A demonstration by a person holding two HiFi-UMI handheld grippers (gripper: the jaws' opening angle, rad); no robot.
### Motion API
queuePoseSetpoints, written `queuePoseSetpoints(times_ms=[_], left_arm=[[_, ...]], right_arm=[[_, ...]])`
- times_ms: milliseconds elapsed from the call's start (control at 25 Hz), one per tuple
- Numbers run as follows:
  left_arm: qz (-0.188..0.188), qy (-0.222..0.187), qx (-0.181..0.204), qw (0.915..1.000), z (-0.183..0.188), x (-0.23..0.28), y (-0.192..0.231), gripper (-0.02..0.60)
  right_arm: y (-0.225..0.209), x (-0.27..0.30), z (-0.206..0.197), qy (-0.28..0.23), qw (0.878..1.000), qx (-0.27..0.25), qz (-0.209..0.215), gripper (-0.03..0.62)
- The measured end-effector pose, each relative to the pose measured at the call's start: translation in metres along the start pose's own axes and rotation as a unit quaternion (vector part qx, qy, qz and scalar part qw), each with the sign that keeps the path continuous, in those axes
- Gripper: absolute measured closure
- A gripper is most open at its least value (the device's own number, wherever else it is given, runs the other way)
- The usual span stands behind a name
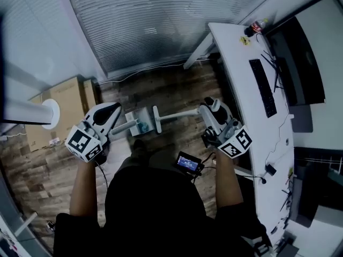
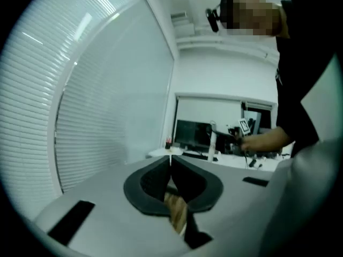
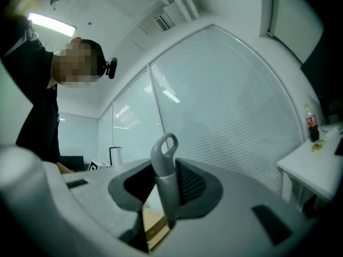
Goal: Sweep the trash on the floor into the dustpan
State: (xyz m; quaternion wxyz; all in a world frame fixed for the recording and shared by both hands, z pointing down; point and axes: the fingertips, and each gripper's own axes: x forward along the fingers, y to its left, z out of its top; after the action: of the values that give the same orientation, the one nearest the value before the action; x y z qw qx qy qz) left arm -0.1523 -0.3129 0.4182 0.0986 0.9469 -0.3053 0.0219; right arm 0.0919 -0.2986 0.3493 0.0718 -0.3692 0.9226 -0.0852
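Desk (image 1: pixel 236 63): right of right gripper (image 1: pixel 209 106) (keyboard (image 1: pixel 263 87) on it)
Boxes (image 1: pixel 67 98): left of left gripper (image 1: pixel 113 111)
Blinds (image 1: pixel 161 20): ahead

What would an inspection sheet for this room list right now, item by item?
Surface: wood-plank floor; no trash made out on it.
Job's things: broom, its grey loop-ended handle gripped; white piece beside the broom's head, possibly the dustpan.
Clutter: cardboard boxes at the left.
Grippers: left gripper shut, nothing between its jaws; right gripper shut on the handle.
Cables: tangle on the desk by the monitor.
Surroundings: white desk, keyboard, monitor, bottle, blinds.
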Motion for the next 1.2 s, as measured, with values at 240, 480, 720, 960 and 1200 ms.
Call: queuePoseSetpoints(times_ms=[240, 480, 720, 960, 1200], left_arm=[[0.041, -0.11, -0.012, 0.9931, 0.043, -0.014, -0.006, 0.586], [0.082, -0.157, -0.006, 0.9842, 0.061, -0.049, -0.041, 0.586], [0.071, -0.137, -0.003, 0.988, 0.035, -0.074, -0.119, 0.586], [0.057, -0.107, -0.011, 0.9926, 0.004, -0.104, -0.191, 0.586], [0.034, -0.101, -0.012, 0.9942, -0.011, -0.124, -0.228, 0.586]], right_arm=[[0.026, -0.042, 0.028, -0.001, 0.994, -0.088, -0.058, 0.513], [0.06, -0.091, 0.024, -0.015, 0.99, -0.101, -0.102, 0.514], [0.095, -0.149, 0.0, -0.007, 0.983, -0.101, -0.153, 0.514], [0.136, -0.198, -0.028, 0.007, 0.982, -0.089, -0.165, 0.514], [0.17, -0.225, -0.047, 0.01, 0.983, -0.078, -0.169, 0.514]])
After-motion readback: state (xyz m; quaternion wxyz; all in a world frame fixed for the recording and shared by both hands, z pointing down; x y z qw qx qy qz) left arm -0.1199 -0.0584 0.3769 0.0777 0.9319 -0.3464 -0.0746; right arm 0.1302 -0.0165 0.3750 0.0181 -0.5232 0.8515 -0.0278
